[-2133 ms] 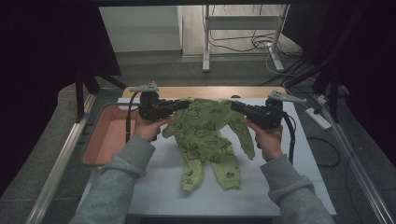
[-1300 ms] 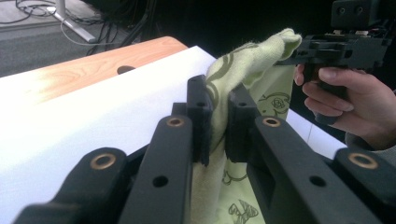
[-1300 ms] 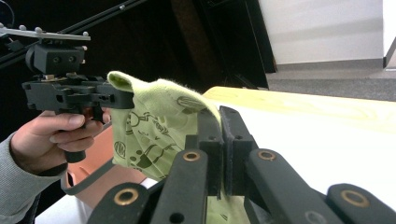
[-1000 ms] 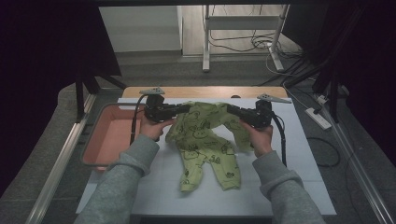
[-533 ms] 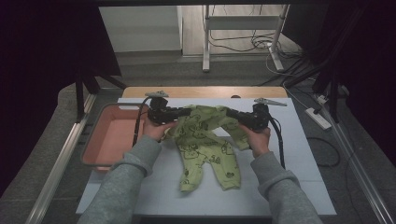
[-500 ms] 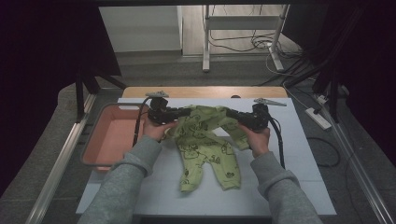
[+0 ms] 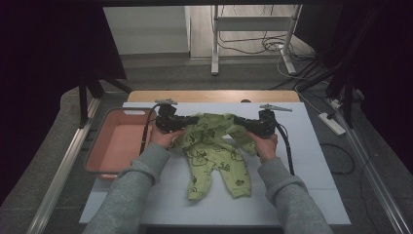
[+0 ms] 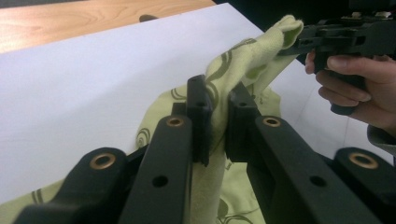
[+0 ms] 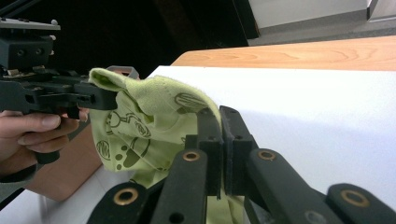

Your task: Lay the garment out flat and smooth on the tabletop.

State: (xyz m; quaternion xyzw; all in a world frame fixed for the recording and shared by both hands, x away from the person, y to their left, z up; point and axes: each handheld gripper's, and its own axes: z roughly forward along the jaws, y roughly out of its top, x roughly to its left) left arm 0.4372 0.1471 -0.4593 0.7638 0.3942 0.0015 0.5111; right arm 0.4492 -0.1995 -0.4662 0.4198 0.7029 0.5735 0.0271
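Green cotton with a dark cartoon print is what you work with: a small baby romper (image 7: 214, 151) that lies on the white sheet covering the desk (image 7: 316, 190), just beside the salmon-pink plastic tray (image 7: 119, 144). Your left hand-held gripper (image 7: 192, 119) is clenched on one shoulder of the romper; in the left gripper view the cloth is pinched between the two black jaws of the left hand-held gripper (image 8: 217, 121). Your right hand-held gripper (image 7: 241, 122) grasps the other shoulder, and in the right gripper view the jaws are pressed together on a fold of the romper (image 9: 159, 116). Both shoulders are raised a little from the sheet and brought near to each other, so the top part is bunched, while the two legs lie flat and spread toward you. I judge that you are folding or gathering the garment, and that only the beginning is done: both grips are secure, but the body is not yet folded and nothing is in the tray. Most of the work remains.
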